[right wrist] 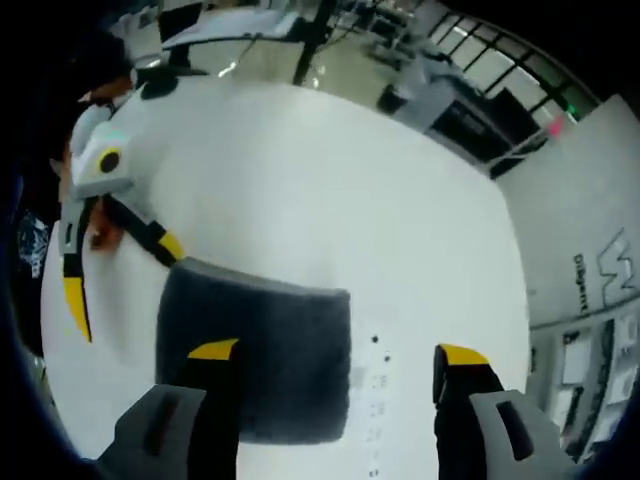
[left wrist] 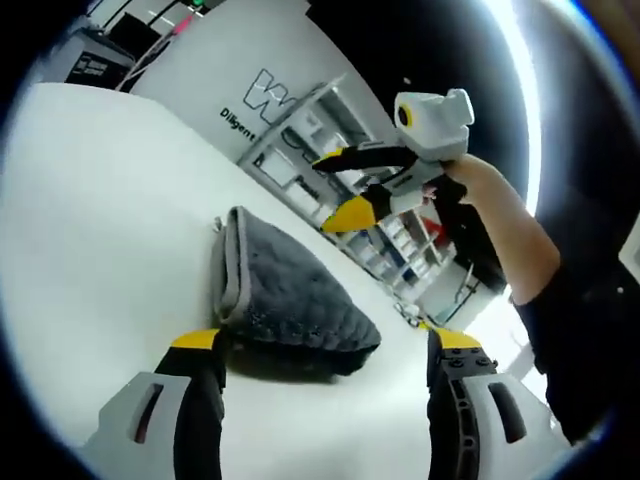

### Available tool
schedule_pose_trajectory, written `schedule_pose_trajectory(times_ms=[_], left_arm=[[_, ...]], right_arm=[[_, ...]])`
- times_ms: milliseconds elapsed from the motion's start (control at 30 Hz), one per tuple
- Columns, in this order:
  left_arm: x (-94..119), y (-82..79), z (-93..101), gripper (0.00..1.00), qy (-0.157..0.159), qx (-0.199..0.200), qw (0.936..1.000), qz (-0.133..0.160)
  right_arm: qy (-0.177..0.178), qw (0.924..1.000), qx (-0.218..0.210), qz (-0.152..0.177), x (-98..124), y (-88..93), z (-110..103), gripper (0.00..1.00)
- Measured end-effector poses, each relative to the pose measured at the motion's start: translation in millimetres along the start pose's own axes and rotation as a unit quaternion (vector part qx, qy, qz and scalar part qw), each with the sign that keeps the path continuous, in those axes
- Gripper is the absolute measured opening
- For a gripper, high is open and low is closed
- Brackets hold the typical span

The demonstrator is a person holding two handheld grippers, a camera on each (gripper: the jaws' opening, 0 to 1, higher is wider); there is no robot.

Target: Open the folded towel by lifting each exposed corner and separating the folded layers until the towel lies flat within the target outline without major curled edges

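Left gripper [left wrist: 325,345] hovered low over the white table [left wrist: 90,200], jaws spread wide, its left tip just beside the near edge of the towel [left wrist: 285,290]. Right gripper [right wrist: 335,360] hung above the table, jaws likewise apart, one tip over the cloth. The towel, dark grey and quilted with a paler bound edge, lay folded in a thick stack on the table.
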State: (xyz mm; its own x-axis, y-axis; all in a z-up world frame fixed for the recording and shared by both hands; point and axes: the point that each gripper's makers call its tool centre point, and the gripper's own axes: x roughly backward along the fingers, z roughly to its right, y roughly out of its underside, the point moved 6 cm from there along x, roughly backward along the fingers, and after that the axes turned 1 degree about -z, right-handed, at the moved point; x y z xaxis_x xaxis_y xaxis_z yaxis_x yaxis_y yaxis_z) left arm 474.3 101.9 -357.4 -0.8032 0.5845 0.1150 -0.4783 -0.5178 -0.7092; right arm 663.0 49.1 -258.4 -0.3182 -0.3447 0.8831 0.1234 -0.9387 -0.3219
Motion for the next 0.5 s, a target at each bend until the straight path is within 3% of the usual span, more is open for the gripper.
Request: schedule_pose_trajectory(times_ms=[33,500], left_arm=[[0.0,0.6,0.2,0.79,-0.001,-0.001,1.0000,0.000],[-11.4,-14.4,-23.1,0.68,-0.023,-0.010,0.9997,0.003]], right_arm=[[0.005,0.9997,-0.023,-0.001,-6.1,-0.6,5.1,0.78],[-0.010,0.9979,-0.064,-0.007,-33.5,-5.0,17.8,0.73]])
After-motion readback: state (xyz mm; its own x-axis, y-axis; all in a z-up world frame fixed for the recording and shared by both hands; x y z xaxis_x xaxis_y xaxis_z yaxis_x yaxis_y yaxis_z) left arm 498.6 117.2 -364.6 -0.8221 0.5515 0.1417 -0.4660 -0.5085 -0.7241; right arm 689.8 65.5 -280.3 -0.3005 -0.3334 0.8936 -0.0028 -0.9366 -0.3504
